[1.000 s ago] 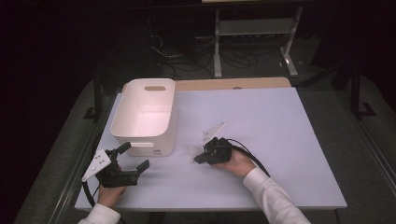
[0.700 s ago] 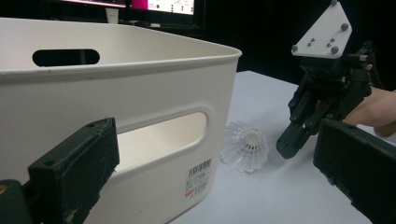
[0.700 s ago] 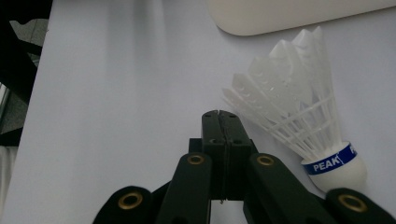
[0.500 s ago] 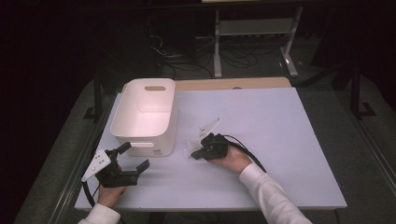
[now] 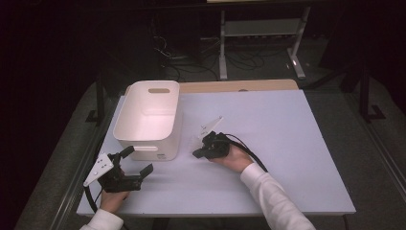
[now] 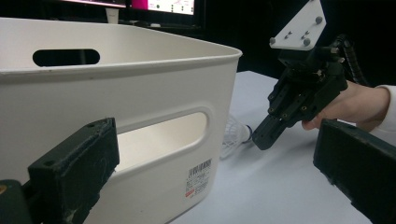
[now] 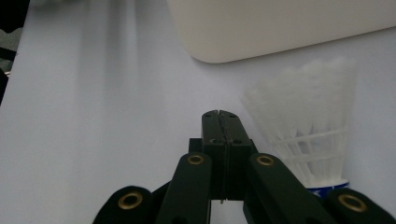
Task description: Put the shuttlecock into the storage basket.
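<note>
We saw the left claw (image 5: 136, 160) wide open, empty, by the bin (image 5: 158, 147). The shuttlecock (image 7: 306, 121) lay on the surface (image 5: 287, 143) just beside the right claw (image 7: 219, 116), which was pinched empty. Risk, imo: reopening so close could knock it away or crush feathers.

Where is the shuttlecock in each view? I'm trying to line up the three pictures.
High view: the shuttlecock lies on the table, just right of the bin, at the right gripper.
Left gripper view: mid-frame, between the bin's corner and the right gripper's tip.
Right gripper view: right side, beside the shut jaws, not between them.
Shared landmark: the white bin, beside it in all three.
</note>
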### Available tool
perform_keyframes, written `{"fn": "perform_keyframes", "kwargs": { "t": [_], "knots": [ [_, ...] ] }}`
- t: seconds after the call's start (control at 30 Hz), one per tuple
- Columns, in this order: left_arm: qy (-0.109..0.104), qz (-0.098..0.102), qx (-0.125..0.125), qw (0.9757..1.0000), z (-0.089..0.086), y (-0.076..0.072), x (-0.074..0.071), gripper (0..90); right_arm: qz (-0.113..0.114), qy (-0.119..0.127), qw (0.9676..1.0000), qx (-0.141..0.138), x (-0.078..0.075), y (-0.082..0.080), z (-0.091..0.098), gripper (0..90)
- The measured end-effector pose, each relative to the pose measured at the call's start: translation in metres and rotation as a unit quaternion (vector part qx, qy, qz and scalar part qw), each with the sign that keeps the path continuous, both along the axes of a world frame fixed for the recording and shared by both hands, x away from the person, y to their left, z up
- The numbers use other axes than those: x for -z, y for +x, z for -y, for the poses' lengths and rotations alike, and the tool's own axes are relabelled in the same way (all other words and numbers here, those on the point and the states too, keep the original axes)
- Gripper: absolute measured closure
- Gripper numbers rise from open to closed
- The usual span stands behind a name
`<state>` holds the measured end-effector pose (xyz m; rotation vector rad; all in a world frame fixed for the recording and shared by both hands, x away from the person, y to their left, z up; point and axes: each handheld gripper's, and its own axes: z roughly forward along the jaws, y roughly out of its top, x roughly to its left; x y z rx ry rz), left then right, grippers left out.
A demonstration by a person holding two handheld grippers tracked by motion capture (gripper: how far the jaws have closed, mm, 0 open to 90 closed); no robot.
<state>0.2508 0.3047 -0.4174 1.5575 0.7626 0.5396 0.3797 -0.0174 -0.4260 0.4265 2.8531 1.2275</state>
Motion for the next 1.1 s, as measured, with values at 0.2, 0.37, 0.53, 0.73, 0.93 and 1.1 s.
{"fn": "perform_keyframes", "kwargs": {
  "t": [0.2, 0.37, 0.53, 0.73, 0.93, 1.1],
  "knots": [
    [-0.002, 0.000, 0.000, 1.0000, 0.000, 0.000, 0.000, 0.0, -0.008, 0.001, 0.9999, 0.009, 0.002, 0.006, -0.002, 88.5],
    [-0.001, 0.000, 0.001, 1.0000, 0.000, 0.000, 0.000, 0.0, -0.005, 0.006, 0.9999, 0.014, 0.004, 0.008, 0.000, 88.5],
    [-0.002, 0.000, 0.001, 1.0000, 0.000, 0.000, 0.000, 0.0, -0.008, 0.015, 0.9994, 0.030, -0.001, 0.008, 0.004, 85.8],
    [0.000, 0.000, 0.001, 1.0000, 0.000, 0.000, 0.000, 0.0, 0.004, 0.031, 0.9982, 0.052, -0.009, 0.011, 0.011, 82.2],
    [0.000, 0.001, 0.001, 1.0000, 0.001, 0.000, 0.000, 0.0, 0.010, 0.045, 0.9965, 0.070, -0.017, 0.012, 0.020, 78.1],
    [-0.001, 0.001, 0.000, 1.0000, 0.001, 0.000, 0.000, 0.0, 0.002, 0.057, 0.9947, 0.085, -0.022, 0.013, 0.025, 70.0]
  ]
}}
